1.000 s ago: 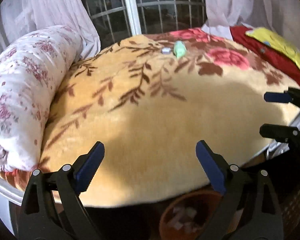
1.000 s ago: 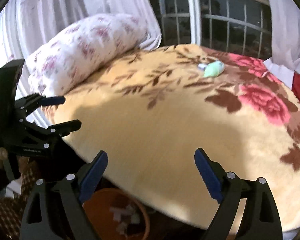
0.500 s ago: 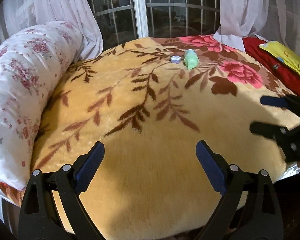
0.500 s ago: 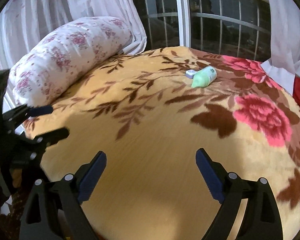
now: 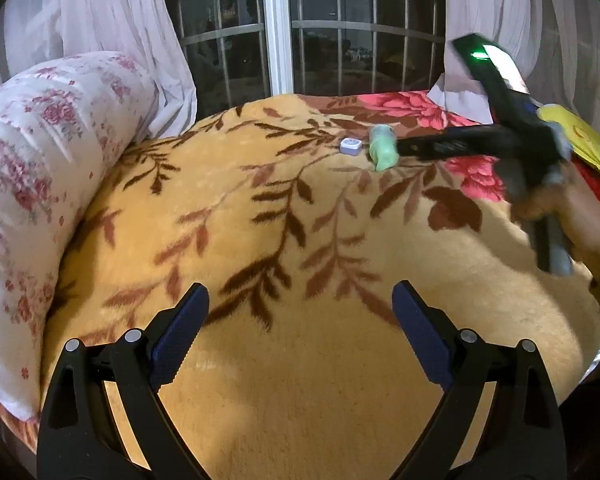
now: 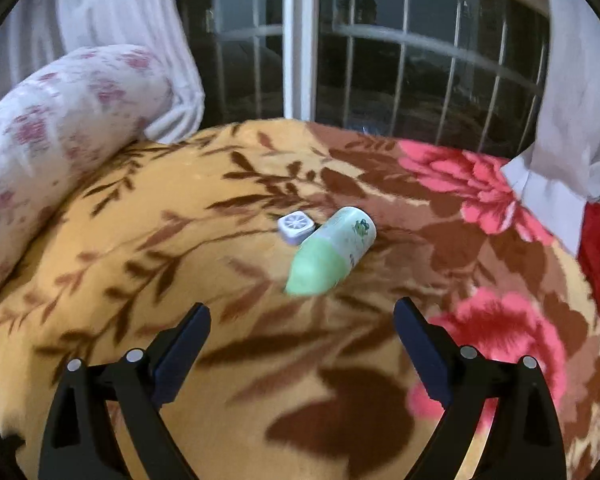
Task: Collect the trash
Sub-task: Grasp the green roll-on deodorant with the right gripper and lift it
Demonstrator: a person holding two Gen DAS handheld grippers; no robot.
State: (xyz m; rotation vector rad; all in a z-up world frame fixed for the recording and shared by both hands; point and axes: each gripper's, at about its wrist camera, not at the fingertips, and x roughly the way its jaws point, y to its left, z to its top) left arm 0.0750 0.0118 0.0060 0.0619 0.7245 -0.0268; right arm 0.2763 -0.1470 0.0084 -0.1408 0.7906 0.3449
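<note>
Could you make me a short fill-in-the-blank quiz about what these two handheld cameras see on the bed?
1. The green tube lies on a blanket patterned with leaves and ____.
2. The small white box sits right ____ the tube.
3. Both grippers, left and right, have their jaws ____.
4. The gripper nearer the tube is the ____ one.

Missing words: flowers; beside; open; right

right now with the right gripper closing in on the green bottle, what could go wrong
The green bottle lies on its side on the plush floral blanket, so a nudge from the open right gripper could roll it away. The small white square container sits right against it and may get knocked or pinched too. The soft blanket could also bunch between the fingers. The left gripper hangs back, open.
</note>
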